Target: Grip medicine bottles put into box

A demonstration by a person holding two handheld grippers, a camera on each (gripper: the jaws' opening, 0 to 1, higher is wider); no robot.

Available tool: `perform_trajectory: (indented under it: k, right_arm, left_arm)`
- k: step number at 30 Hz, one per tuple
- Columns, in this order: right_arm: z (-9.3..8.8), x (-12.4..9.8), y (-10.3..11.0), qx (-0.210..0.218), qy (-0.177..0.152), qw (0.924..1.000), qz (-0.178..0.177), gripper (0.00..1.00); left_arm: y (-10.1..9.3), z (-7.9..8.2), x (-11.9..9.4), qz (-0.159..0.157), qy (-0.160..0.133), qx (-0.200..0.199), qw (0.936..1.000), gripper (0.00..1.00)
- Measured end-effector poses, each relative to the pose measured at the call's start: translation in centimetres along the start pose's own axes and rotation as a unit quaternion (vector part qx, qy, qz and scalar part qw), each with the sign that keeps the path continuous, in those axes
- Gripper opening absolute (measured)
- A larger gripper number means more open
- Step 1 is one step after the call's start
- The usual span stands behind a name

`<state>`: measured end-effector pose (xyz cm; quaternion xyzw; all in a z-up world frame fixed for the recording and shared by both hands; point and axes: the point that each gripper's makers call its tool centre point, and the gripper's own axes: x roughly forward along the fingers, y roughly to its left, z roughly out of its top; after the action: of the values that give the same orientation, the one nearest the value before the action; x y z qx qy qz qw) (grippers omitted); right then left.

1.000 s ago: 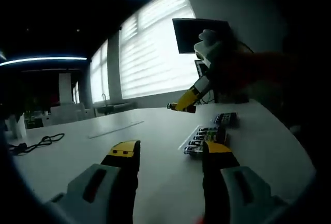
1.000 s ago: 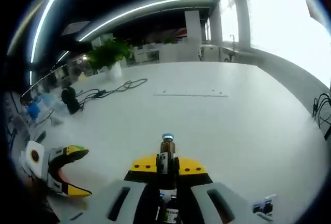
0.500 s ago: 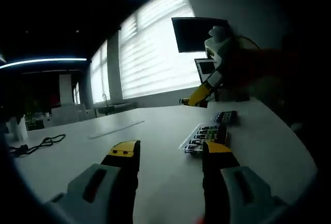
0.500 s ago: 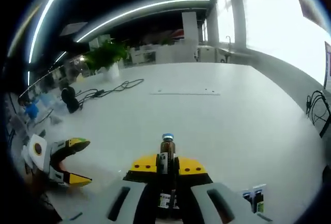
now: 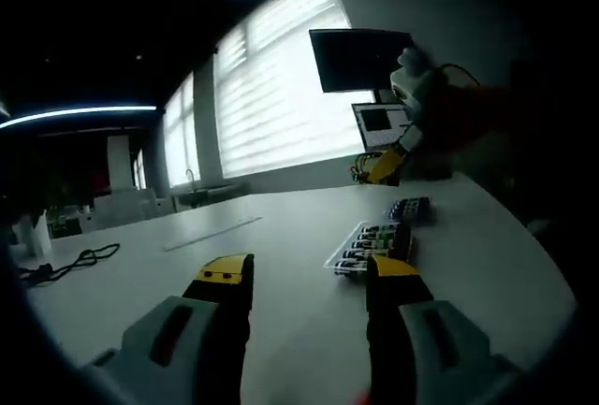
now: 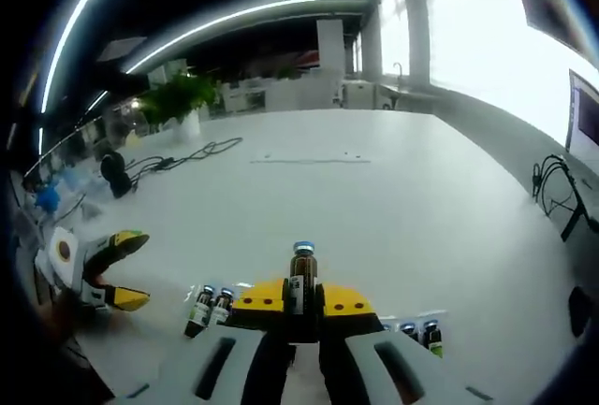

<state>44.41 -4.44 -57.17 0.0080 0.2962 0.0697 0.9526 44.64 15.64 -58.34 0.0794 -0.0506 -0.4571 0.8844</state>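
Holding a small brown glass medicine bottle with a blue cap (image 6: pixel 302 279) upright, my right gripper (image 6: pixel 301 304) has its yellow-tipped jaws closed on the bottle's body, above the white surface (image 6: pixel 374 209). Just below and to either side of the jaws in the right gripper view I see more small bottles: a pair of dark vials (image 6: pixel 211 307) lying tilted on the left, and another pair of vials (image 6: pixel 420 334) on the right beside a thin white edge that I cannot make out further. My left gripper (image 6: pixel 117 269) shows at the left of that view, its yellow jaws spread apart with nothing between them.

In the left gripper view my left gripper's (image 5: pixel 304 279) own jaws stand wide open over the surface, empty. Beyond them sits a shallow clear box of dark bottles in a row (image 5: pixel 370 244), with a separate small cluster of bottles (image 5: pixel 410 209) just past it. My right gripper (image 5: pixel 386 167) hangs well above and behind the box, near a dark monitor (image 5: pixel 356 57) and bright window blinds (image 5: pixel 271 96).
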Motion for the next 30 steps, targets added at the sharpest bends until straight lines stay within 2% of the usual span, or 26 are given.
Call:
perform_trajectory:
  k: [7,15,23,30]
  right_arm:
    - [-2.7,-0.4,-1.7,0.011,0.028,0.9994,-0.017,0.07]
    - [-5.9,-0.2,-1.6,0.011,0.06,0.998,-0.017,0.07]
    - [-6.8,0.3,-1.4,0.027,0.07,0.997,-0.018,0.07]
    - [-6.9,0.5,-1.6,0.033,0.069,0.9969,-0.017,0.08]
  left_arm:
    - [0.1,-0.1,0.0,0.002,0.003,0.001,1.0,0.41]
    - [-0.1,-0.2,0.1,0.0,0.006,0.006,1.0,0.41]
    - [-0.1,-0.2,0.1,0.0,0.004,0.007,1.0,0.41]
    - [-0.2,-0.3,0.1,-0.004,0.005,0.007,1.0,0.41]
